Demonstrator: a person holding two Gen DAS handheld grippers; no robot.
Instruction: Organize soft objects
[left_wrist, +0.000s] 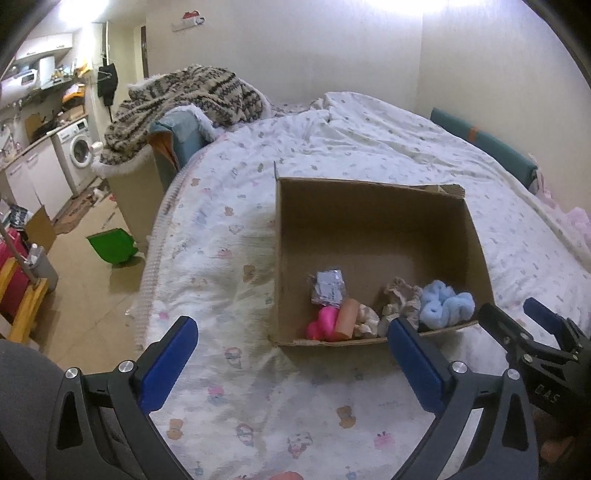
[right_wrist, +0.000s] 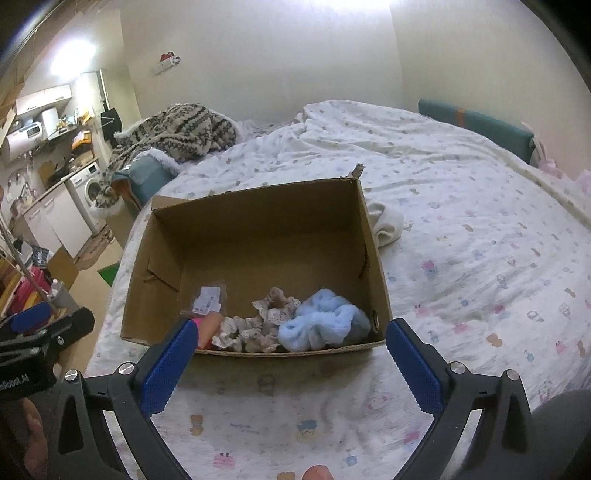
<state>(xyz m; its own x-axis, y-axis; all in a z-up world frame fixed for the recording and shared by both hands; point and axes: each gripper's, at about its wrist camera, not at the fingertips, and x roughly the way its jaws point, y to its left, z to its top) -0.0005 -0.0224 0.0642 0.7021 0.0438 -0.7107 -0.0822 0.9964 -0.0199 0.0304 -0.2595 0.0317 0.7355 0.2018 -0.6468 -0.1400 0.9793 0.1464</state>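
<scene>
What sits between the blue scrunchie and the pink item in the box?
In the right wrist view, two lace scrunchies lie between the blue scrunchie and the pink item, plus an orange piece beside the pink one.

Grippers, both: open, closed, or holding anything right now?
Left gripper: jaws open, holding nothing.
Right gripper: jaws open, holding nothing.

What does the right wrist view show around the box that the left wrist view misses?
Only the right wrist view shows a white sock on the bed beside the box's right wall. Only the left wrist view shows the pink toy clearly and a green dustpan on the floor. Both show the cardboard box and the blue scrunchie; both sets of jaws are open.
</scene>
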